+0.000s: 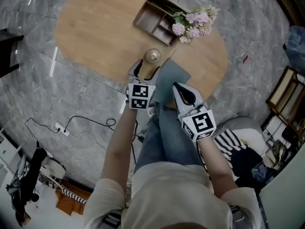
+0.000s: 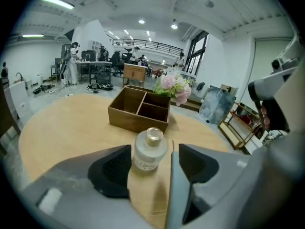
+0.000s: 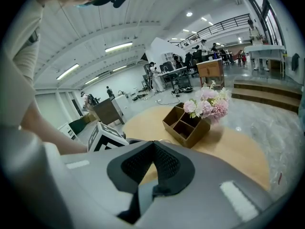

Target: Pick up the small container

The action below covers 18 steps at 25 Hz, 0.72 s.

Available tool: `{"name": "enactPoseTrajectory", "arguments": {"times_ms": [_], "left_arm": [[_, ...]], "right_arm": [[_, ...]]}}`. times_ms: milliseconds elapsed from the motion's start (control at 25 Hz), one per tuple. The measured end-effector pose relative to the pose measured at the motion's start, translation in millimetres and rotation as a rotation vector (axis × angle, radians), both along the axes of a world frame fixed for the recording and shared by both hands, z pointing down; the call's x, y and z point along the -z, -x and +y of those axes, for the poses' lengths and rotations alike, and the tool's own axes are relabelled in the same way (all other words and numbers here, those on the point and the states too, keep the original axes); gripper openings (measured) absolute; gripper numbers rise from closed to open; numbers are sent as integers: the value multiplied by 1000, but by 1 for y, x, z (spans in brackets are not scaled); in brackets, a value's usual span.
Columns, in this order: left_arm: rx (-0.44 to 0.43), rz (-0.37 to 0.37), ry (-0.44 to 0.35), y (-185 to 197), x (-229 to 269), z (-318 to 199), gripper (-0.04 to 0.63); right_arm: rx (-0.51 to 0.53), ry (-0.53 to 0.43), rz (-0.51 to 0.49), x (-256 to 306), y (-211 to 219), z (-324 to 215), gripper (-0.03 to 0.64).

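Standing on the table just before the wooden box, the small container sits ungripped between the left gripper's parted jaws. Grasping seems in hand: next they should close and lift. The right gripper is closed, empty.

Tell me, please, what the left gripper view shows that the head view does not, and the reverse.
Only the left gripper view: the left gripper with its fingers apart and the small container between their tips, and people at desks far behind. Only the head view: the person's legs, a power strip on the floor, the right gripper. Both: the container, the wooden box, the pink flowers, the round table.
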<state>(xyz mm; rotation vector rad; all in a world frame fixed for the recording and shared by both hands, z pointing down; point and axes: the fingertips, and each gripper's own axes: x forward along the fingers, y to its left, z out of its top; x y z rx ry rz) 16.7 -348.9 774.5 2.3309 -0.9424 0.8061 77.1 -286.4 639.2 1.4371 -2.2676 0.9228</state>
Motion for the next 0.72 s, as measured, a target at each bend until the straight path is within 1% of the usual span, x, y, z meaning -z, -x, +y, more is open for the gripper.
{"name": "enactPoseTrajectory", "arguments": {"times_ms": [120,240,360,440,520,720], "left_arm": [[-19,-16,-10,-8,-19,-6,334],[-46,-34,-31,-16,-35,-11,343],[-48,-47,-41,-20,-51,-14,363],[-33,-53,-43,-22,-62,-15,368],[-27,-61,-65,-25,-69,-22,368],[-51,-81,-106,-32,-79,-34,368]], "right_arm": [[-16,22,-13,-16,-6,-3,-2],[-27,38,-22,-31,-10,-8,-2],[-34,51,-33,-42,-12,-12,-2],[-39,62,-40,-49,-12,-13,-2],[-37,74,-50,-56,-12,-13,-2],[-44,103,-76,-71,-13,-10,-2]]}}
